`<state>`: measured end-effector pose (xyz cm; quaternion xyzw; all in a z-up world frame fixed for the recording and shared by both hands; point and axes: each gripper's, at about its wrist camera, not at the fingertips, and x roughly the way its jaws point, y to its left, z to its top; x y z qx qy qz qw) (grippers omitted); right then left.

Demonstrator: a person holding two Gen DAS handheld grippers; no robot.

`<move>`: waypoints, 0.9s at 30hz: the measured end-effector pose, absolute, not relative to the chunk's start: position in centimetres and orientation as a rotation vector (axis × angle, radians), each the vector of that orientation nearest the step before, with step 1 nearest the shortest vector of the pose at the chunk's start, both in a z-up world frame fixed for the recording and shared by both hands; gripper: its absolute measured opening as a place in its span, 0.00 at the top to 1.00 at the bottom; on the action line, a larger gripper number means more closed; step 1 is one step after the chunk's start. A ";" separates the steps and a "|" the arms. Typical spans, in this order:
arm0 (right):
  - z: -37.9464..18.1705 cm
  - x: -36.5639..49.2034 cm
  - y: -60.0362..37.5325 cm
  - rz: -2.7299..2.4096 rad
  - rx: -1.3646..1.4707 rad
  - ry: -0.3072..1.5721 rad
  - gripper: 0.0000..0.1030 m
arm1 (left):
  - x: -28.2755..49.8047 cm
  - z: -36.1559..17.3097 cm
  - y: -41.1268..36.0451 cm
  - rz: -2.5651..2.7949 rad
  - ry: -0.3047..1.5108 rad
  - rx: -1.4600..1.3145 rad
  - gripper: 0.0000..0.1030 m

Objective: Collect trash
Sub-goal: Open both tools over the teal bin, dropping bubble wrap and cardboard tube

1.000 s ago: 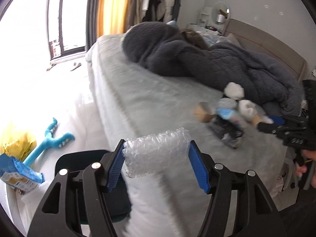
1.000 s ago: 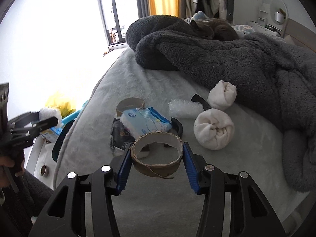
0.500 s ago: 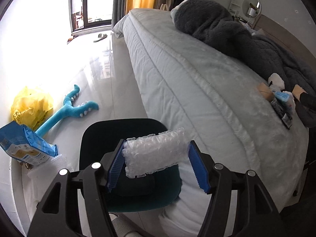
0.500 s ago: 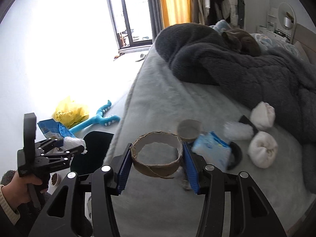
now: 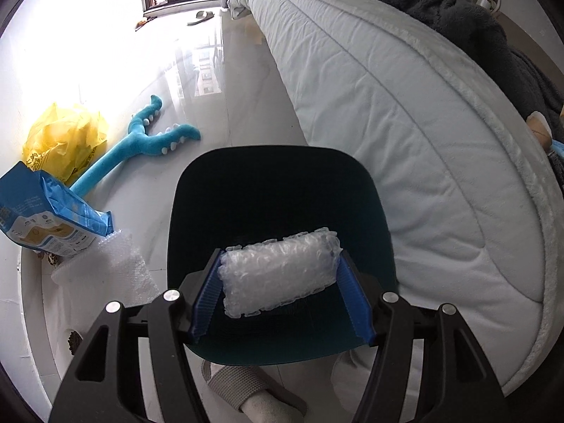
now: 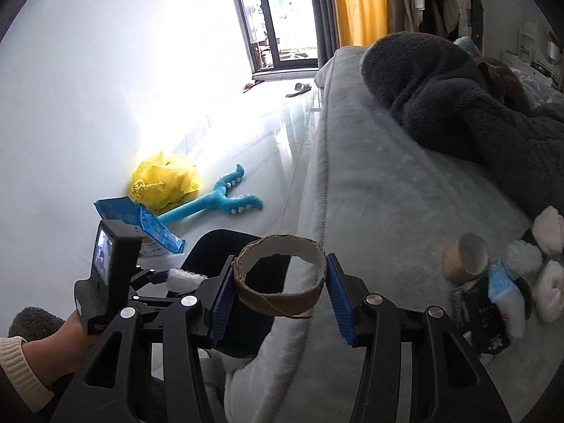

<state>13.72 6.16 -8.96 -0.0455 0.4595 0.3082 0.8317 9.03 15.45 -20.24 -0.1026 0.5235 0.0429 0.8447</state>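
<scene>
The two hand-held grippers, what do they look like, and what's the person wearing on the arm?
Each hand-held gripper, left and right, has a black plastic frame with triangular cut-outs, silver round bolts and two ribbed blue pads. Seen from the right wrist, the left one carries a small lit screen at its back. The sleeve has a cream ribbed cuff.

The glossy floor [image 5: 246,105] carries a yellow bag [image 5: 63,141], blue plush toy [image 5: 141,141] and dark bin [image 5: 275,194]; the bed [image 6: 370,211] holds a grey blanket [image 6: 458,112], cardboard tube [image 6: 465,257] and white socks [image 6: 548,296]
</scene>
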 end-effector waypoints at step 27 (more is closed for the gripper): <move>-17.7 13.4 17.5 0.737 -0.123 1.198 0.51 | 5.7 -20.9 21.9 0.130 1.101 -0.290 0.20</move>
